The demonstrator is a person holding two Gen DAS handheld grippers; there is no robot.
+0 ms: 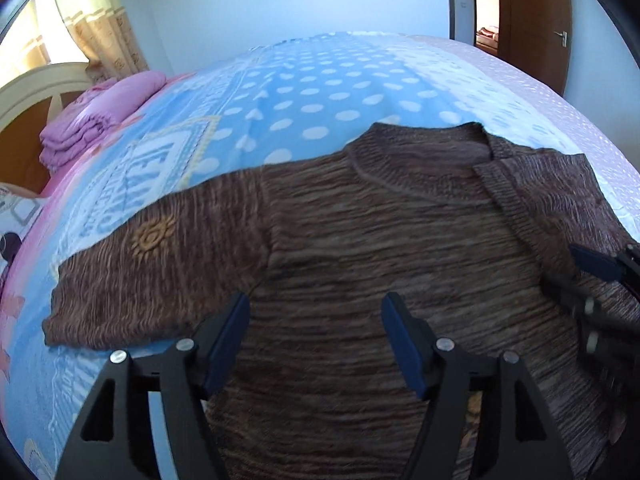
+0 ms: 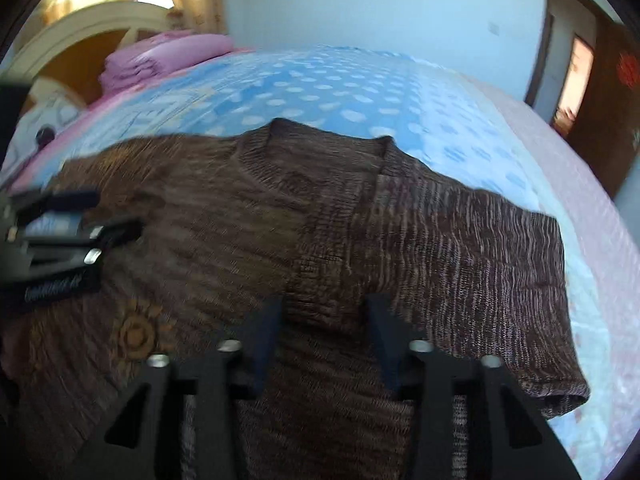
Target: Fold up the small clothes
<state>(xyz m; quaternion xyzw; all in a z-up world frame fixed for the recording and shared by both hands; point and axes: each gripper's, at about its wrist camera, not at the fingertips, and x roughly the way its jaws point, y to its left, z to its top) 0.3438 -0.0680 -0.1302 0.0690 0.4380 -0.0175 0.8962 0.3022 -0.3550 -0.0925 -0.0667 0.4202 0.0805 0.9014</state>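
**Jaws free above sweater**

Your left gripper (image 1: 314,344) jaws stand wide, released; right gripper (image 2: 322,340) jaws narrower, gripping nothing. The brown marled knit sweater (image 1: 360,248) lies flat on the blue dotted bed cover (image 1: 320,80). Soft, limp, probably grippy: pinch sleeve cuffs or hem.

A bed (image 1: 520,92) carries everything, spread with a blue bedsheet (image 1: 320,88) dotted white and edged in pink. A brown knitted sweater (image 1: 360,240) lies flat on it, one sleeve folded inward. A folded pink quilt (image 1: 100,120) sits by the headboard (image 1: 36,88).
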